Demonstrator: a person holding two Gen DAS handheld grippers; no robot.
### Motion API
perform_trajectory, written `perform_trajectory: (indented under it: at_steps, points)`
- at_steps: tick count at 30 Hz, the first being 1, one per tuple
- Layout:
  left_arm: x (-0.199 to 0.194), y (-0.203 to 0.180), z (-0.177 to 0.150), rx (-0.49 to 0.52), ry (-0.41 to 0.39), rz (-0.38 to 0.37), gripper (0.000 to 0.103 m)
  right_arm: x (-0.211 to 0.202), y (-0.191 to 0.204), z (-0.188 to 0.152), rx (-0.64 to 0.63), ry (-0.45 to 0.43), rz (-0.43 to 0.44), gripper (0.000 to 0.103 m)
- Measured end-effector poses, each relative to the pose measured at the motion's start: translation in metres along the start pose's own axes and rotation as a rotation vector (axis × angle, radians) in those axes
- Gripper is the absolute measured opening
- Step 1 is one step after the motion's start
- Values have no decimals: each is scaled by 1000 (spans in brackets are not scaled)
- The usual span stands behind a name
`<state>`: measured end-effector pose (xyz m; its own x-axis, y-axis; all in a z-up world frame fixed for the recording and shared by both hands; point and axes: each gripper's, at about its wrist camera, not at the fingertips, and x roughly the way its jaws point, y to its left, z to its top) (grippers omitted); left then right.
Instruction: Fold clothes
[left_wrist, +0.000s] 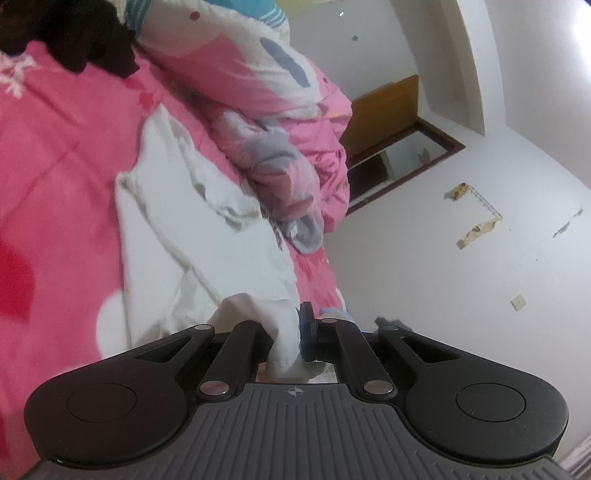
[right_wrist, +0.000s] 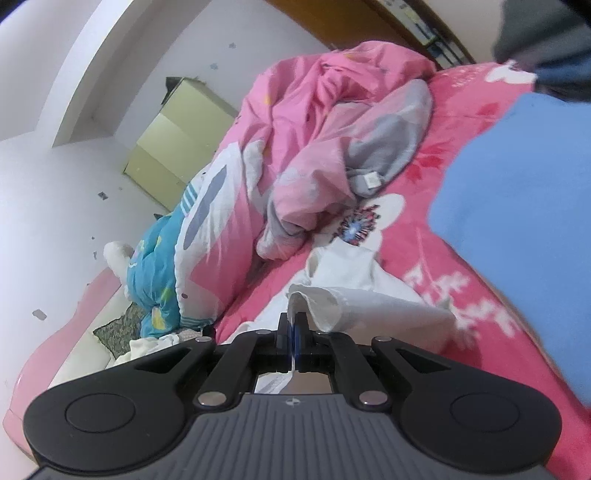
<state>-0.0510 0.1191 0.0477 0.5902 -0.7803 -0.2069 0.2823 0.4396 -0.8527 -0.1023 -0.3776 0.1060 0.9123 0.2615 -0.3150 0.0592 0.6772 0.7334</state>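
Note:
A white garment (left_wrist: 177, 229) lies crumpled across the pink bedspread (left_wrist: 55, 147). My left gripper (left_wrist: 291, 332) is shut on a thick bunch of its white cloth, which hides the left finger. In the right wrist view the same white garment (right_wrist: 369, 295) spreads out just ahead, and my right gripper (right_wrist: 293, 325) is shut on a thin folded edge of it. Both grippers are lifted a little off the bed, with cloth draping away from them.
A rumpled pink and grey quilt (right_wrist: 325, 140) is heaped beside the garment. A blue garment (right_wrist: 517, 206) lies on the pink bedspread (right_wrist: 461, 295) to the right, dark clothes (left_wrist: 70, 37) at the far end. White wall (left_wrist: 461, 258) borders the bed.

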Motion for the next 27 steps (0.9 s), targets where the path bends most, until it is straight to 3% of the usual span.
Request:
perform_trajectory:
  at_steps: [4, 7, 16, 19, 22, 25, 27]
  points:
    - [16, 8, 27, 3, -20, 5, 2, 38, 12, 20, -44, 7, 9, 1]
    - [49, 26, 62, 2, -36, 36, 2, 80, 19, 39, -74, 12, 6, 1]
    - [146, 81, 166, 0, -85, 127, 2, 265, 10, 101, -102, 49, -41, 0]
    - [173, 105, 187, -7, -88, 148, 2, 320, -1, 113, -101, 79, -43, 0]
    - [193, 138, 198, -88, -66, 165, 3, 366, -17, 116, -76, 121, -58, 2]
    - [193, 165, 199, -168, -52, 162, 8, 392, -41, 111, -12, 166, -56, 6]
    - [185, 168, 202, -185, -67, 146, 26, 397, -53, 106, 15, 172, -34, 19]
